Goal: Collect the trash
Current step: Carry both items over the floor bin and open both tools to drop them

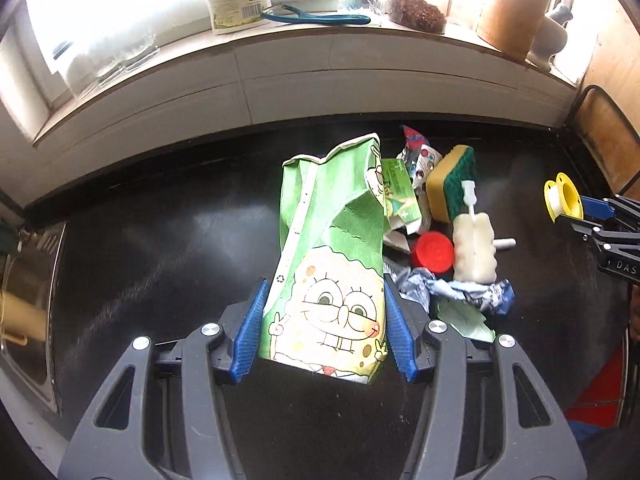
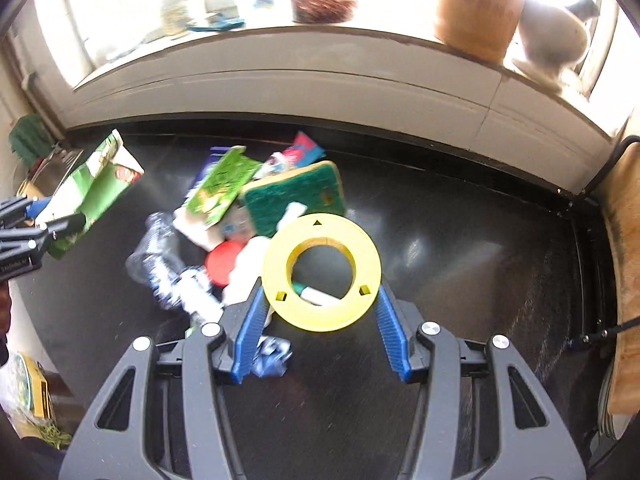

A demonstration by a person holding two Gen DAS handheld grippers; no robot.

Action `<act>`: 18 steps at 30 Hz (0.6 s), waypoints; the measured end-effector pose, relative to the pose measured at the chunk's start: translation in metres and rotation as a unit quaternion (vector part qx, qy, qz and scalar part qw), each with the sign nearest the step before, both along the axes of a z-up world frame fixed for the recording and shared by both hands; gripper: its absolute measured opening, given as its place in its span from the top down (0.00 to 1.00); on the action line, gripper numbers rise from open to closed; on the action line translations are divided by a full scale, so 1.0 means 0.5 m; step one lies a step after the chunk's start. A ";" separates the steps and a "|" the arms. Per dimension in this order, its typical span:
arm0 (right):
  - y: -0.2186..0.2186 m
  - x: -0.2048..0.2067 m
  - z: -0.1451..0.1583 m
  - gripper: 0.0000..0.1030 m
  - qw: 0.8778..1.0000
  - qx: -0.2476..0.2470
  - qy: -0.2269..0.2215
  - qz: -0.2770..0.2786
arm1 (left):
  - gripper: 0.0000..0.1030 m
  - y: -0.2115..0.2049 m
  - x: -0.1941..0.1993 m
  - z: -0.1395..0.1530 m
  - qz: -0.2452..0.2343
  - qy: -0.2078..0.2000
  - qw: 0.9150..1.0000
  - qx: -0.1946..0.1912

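Holding the bag (image 1: 332,264) pinched upright in the left tool (image 1: 325,330), bring the right tool (image 2: 320,322), seemingly clamping the yellow spool (image 2: 321,271), over its mouth before releasing.

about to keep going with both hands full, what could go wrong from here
1. The left gripper holds the green paper bag only by its bottom end; the bag is creased and could fold or slip out.
2. The yellow spool sits between the right gripper's fingertips by its rim and may twist free.
3. The sponge and brush lie in the trash pile and could get swept up by mistake.
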State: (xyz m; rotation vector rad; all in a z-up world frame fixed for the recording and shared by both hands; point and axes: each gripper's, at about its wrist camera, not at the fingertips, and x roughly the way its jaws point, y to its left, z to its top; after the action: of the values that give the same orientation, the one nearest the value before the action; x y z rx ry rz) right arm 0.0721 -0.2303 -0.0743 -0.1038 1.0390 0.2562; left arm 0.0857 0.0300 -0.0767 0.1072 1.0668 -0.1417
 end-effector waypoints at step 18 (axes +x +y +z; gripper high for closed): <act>0.438 -0.119 0.005 0.49 0.962 0.048 0.001 0.270 | 0.47 0.262 -0.369 0.015 0.220 -0.042 0.975 0.003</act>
State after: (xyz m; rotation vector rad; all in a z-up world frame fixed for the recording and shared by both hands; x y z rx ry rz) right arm 0.0123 -0.0114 -0.0715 -0.2994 0.9837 0.8021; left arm -0.0986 0.1610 -0.0694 -0.1185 0.9830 0.2640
